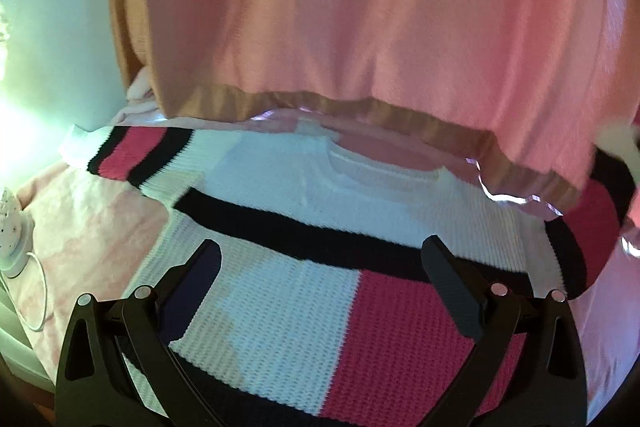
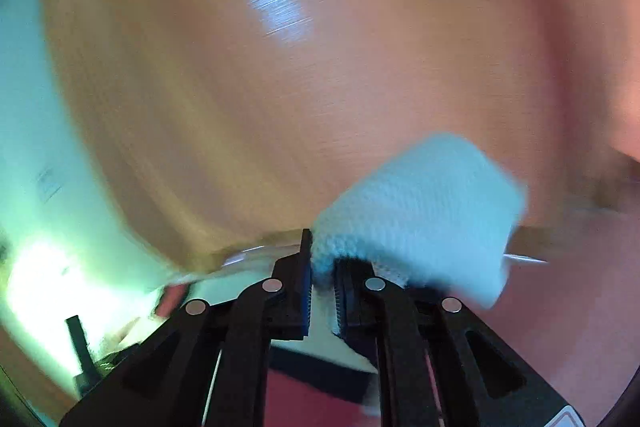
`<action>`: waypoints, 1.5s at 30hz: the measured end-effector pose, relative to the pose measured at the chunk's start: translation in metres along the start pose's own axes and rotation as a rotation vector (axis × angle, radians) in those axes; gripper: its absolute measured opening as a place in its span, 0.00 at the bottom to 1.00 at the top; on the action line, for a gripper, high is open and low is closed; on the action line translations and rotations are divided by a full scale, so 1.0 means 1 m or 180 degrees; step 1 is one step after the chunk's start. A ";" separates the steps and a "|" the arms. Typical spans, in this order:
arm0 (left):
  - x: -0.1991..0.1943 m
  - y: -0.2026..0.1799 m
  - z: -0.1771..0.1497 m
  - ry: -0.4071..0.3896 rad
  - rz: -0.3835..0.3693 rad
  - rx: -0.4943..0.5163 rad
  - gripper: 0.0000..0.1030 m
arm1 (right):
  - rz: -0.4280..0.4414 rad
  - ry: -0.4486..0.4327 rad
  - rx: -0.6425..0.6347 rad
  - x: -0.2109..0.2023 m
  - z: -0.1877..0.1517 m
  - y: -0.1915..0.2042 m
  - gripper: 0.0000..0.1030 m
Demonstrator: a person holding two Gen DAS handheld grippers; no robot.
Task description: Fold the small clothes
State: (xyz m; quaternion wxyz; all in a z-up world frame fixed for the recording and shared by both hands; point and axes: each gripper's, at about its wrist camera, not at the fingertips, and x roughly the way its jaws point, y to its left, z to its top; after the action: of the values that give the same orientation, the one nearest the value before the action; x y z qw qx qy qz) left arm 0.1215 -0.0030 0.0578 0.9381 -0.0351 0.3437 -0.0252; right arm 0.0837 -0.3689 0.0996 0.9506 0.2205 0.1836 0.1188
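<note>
A small knit sweater [image 1: 288,311] in white, pink and black stripes lies spread flat on the bed, neck away from me, left sleeve [image 1: 132,159] stretched out to the left. My left gripper [image 1: 320,267] hangs open just above its chest, holding nothing. My right gripper [image 2: 322,267] is shut on the white cuff [image 2: 424,207] of the right sleeve and holds it lifted. That view is blurred by motion. The lifted cuff also shows at the right edge of the left wrist view [image 1: 616,143].
A pink blanket [image 1: 360,19] with a tan satin border lies folded behind the sweater. A pale pink sheet [image 1: 92,223] covers the bed. A white device with a cable [image 1: 16,243] sits at the left edge.
</note>
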 end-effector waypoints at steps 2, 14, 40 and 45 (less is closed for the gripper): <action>-0.002 0.014 0.004 -0.0032 0.0015 -0.0023 0.95 | 0.0261 0.0180 -0.0156 0.046 -0.008 0.050 0.24; 0.060 0.046 0.015 0.0476 -0.0285 -0.0025 0.95 | -0.1022 0.0512 -0.0793 0.012 -0.089 0.035 0.71; 0.182 0.048 0.012 0.1151 -0.0258 -0.0670 0.00 | -0.1569 0.1107 0.0062 0.049 -0.153 -0.076 0.09; 0.177 0.040 0.012 0.1170 -0.0478 -0.0848 0.57 | -0.1510 0.1209 -0.0010 0.065 -0.159 -0.068 0.14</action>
State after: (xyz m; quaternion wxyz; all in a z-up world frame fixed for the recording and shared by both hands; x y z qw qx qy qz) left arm 0.2655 0.0246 -0.0501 0.8424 -0.1789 0.5054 -0.0553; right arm 0.0880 -0.3488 -0.0842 0.9008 0.1438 0.4042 -0.0672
